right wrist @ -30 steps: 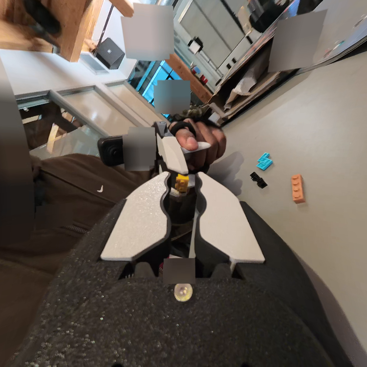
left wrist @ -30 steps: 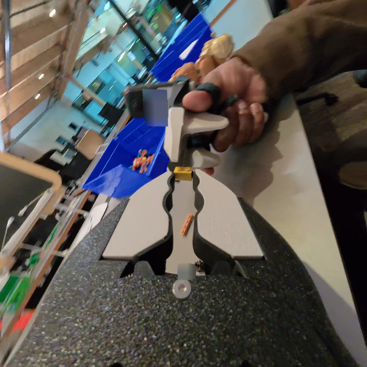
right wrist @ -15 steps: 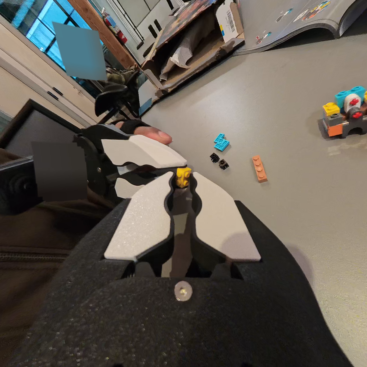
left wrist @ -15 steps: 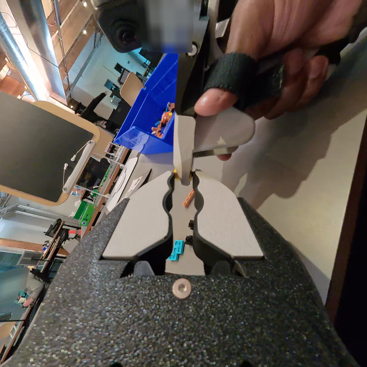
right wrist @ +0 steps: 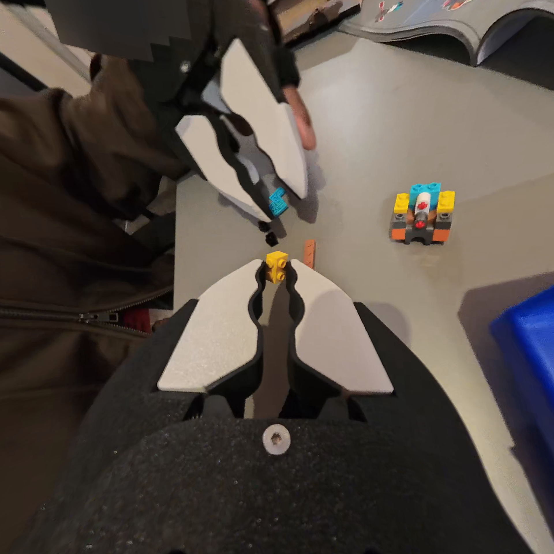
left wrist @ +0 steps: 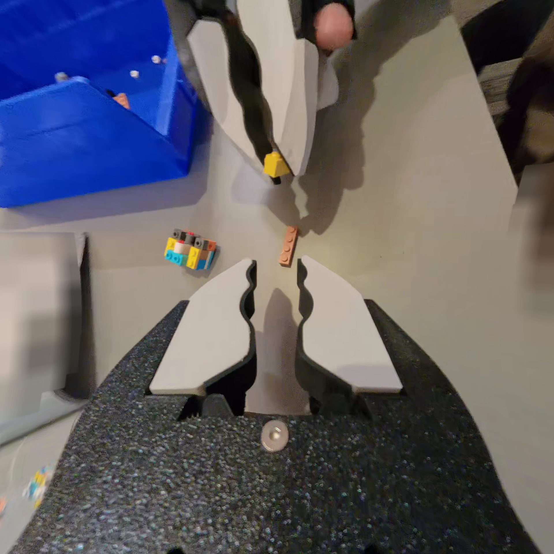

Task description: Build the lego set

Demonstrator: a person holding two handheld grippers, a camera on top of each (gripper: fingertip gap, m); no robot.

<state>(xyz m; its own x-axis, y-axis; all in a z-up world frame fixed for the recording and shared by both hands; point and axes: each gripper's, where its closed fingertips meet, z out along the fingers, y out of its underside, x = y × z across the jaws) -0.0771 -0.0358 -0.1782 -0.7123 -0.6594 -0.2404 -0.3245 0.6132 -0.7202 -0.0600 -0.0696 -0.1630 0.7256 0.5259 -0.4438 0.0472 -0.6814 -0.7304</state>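
With the two-handed hold ended, the yellow brick (right wrist: 276, 266) is gripped by the right gripper (right wrist: 275, 265) alone — the left gripper (left wrist: 276, 263), released, hangs empty over the desk (left wrist: 389, 239); fitting to the model (right wrist: 422, 216) seems next.

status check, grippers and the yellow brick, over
Right gripper shut on yellow brick, held above table. Left gripper open, empty. Orange plate lies below; nothing blocking.

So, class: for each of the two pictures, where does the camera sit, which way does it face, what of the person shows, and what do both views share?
Left wrist view: on the open left gripper, facing down at the table; a fingertip shows.
Right wrist view: on the right gripper, facing the table; a brown jacket shows.
Shared: yellow brick in the right gripper, orange plate, small lego model, blue bin.
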